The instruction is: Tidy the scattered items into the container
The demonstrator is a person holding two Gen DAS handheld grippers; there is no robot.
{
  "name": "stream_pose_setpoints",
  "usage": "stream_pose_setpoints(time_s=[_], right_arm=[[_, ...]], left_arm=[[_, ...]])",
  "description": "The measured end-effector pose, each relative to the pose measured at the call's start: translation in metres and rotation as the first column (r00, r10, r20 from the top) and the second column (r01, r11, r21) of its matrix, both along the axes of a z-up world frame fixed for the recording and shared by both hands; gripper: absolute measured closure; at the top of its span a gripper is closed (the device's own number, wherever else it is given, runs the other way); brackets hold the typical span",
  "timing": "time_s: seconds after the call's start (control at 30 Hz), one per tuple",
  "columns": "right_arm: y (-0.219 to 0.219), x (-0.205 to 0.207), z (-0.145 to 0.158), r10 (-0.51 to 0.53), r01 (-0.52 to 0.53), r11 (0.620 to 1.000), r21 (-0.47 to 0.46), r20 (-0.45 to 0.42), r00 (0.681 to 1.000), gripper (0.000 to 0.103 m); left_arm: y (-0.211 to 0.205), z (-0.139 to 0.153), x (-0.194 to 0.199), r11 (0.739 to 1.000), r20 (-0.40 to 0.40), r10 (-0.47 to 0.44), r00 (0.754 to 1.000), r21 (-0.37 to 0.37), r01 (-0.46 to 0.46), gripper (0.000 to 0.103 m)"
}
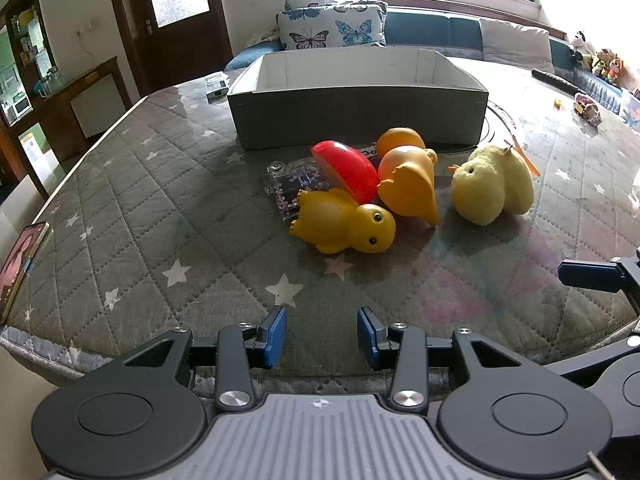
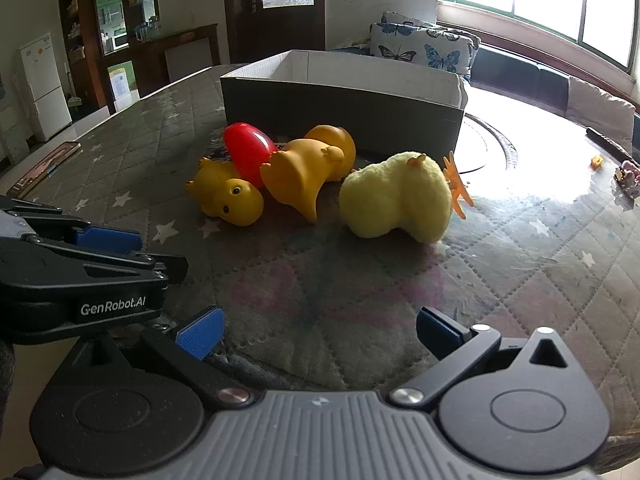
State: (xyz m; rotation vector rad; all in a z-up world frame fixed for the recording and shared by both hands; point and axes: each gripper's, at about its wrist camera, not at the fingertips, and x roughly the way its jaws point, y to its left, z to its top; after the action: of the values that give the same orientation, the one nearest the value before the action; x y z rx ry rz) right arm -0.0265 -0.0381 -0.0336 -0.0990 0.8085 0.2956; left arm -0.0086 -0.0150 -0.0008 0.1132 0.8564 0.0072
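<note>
A grey cardboard box (image 1: 356, 114) with a white inside stands on the quilted table; it also shows in the right wrist view (image 2: 340, 112). In front of it lie a small yellow rubber duck (image 1: 346, 222) (image 2: 230, 196), a larger orange-yellow rubber duck (image 1: 410, 184) (image 2: 308, 164), a red plastic shell (image 1: 346, 170) (image 2: 248, 150), a clear glittery case (image 1: 286, 184) and a yellow plush chick (image 1: 490, 184) (image 2: 396, 196). My left gripper (image 1: 322, 334) is open and empty, short of the small duck. My right gripper (image 2: 318, 334) is open and empty, short of the plush chick.
A phone (image 1: 18, 264) lies at the table's left edge. A dark remote (image 1: 556, 80) and small trinkets (image 1: 586, 108) lie at the far right. A sofa with butterfly cushions (image 1: 332, 28) stands behind the table. The left gripper's body (image 2: 80, 276) sits left of my right one.
</note>
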Motion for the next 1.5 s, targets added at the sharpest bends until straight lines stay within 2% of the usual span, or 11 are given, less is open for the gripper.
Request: stream_pose_setpoints(time_s=[1.5], right_arm=[[0.000, 0.024, 0.002, -0.001, 0.001, 1.000, 0.016, -0.034, 0.999, 0.000]], left_arm=[[0.000, 0.002, 0.025, 1.000, -0.037, -0.015, 0.999, -0.001, 0.015, 0.061]])
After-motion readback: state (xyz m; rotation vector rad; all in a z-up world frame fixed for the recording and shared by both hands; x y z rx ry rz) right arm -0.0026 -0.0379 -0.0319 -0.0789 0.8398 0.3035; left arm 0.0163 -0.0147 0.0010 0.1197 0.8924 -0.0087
